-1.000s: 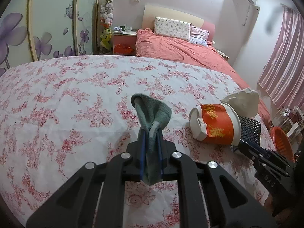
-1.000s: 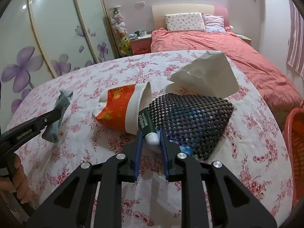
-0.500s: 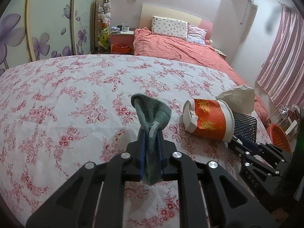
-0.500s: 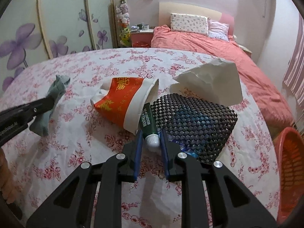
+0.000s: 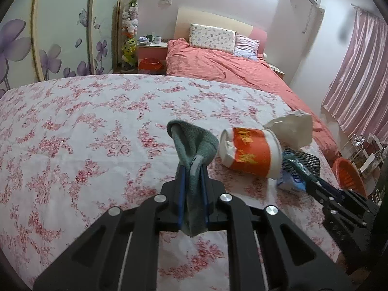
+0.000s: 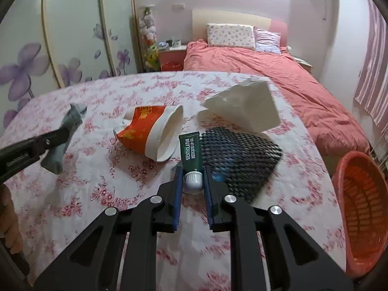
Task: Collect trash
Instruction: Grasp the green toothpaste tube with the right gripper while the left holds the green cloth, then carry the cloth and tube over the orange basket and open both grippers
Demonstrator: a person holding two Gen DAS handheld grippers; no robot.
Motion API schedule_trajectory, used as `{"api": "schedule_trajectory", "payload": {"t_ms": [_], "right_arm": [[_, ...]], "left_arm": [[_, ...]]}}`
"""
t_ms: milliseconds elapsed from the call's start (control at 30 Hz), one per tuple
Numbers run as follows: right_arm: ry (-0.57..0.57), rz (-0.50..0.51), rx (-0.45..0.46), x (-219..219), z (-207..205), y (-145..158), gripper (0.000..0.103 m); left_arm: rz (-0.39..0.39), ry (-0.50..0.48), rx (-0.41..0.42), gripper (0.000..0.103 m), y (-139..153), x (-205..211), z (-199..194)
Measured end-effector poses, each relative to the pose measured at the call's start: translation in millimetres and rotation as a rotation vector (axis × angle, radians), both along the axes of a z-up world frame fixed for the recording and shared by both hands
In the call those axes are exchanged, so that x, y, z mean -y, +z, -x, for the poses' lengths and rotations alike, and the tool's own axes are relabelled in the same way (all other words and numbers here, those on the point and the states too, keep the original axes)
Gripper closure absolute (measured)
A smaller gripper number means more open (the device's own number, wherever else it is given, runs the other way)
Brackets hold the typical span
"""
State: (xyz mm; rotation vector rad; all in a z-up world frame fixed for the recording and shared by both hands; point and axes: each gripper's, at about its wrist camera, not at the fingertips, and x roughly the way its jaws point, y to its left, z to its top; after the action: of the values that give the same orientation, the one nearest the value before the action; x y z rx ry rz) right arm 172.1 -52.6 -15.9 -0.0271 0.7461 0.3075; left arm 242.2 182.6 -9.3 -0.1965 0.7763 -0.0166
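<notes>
Your left tool (image 5: 192, 169) pinches a knitted grey sock (image 5: 194, 145); your right tool (image 6: 192, 177) grips a smooth green tube (image 6: 191, 154), apparently by its ribbed cap.

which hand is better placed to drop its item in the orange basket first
Right. The right gripper holds the green tube, and the orange basket sits just off the bed's right edge beside it. The left gripper, holding the grey sock, is farther away, past the cup.

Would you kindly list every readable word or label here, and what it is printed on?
"MENTHOLATUM MEDICATED LIP GEL": green tube clamped in the right gripper.
Gold characters on the red paper cup: too blurred to read.
White lettering on the left gripper: too blurred to read.
</notes>
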Motion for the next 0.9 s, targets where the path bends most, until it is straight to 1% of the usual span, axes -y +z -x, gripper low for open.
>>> {"api": "schedule_trajectory", "payload": {"t_ms": [167, 367, 600, 900], "right_arm": [[-0.025, -0.108, 0.043, 26.0, 12.2, 17.5, 0.086], [-0.087, -0.116, 0.116, 50.3, 28.8, 35.9, 0.086], [-0.196, -0.145, 0.162, 88.9, 46.2, 43.6, 0.086], [-0.343, -0.177, 0.233, 133.4, 65.5, 48.3, 0.086]], "left_arm": [[-0.001, -0.026, 0.016, 0.090, 9.2, 13.3, 7.4], [-0.007, -0.066, 0.043, 0.090, 23.0, 32.2, 15.0], [-0.005, -0.126, 0.069, 0.090, 36.6, 61.1, 23.0], [0.018, -0.229, 0.093, 0.090, 49.6, 108.3, 32.1]]}}
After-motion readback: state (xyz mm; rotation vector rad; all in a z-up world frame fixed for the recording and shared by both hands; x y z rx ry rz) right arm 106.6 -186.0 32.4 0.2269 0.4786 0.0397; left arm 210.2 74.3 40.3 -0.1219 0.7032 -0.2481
